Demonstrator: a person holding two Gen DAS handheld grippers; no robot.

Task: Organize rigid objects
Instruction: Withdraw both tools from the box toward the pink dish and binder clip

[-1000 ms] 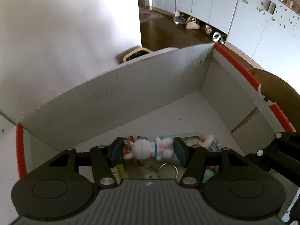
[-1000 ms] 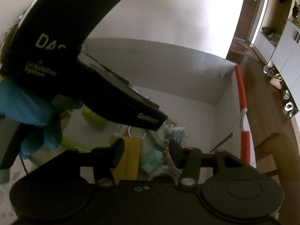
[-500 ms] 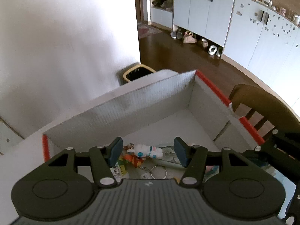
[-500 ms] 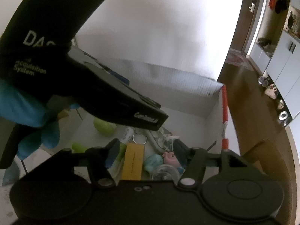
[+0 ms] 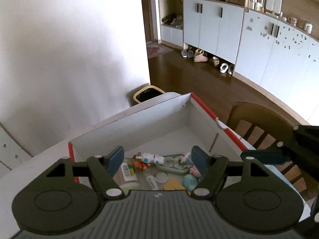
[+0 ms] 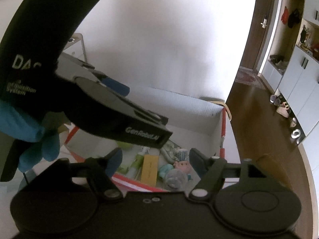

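Corrugated white box (image 5: 151, 123) holds the small toys (image 5: 151, 158), lying loose on its floor. Left gripper (image 5: 157, 158) and right gripper (image 6: 155, 159) above it, jaws opening, nothing between. Best lifted clear of its walls before the next reach.

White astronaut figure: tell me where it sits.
Left wrist view: the white astronaut figure lies on the box floor, left of the grey tray.

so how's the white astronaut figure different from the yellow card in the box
The white astronaut figure is a rounded toy with blue accents; the yellow card is flat, plain and rectangular. The figure lies nearer the box's far wall, the card nearer the cameras. Both rest loose in the box, neither gripped.
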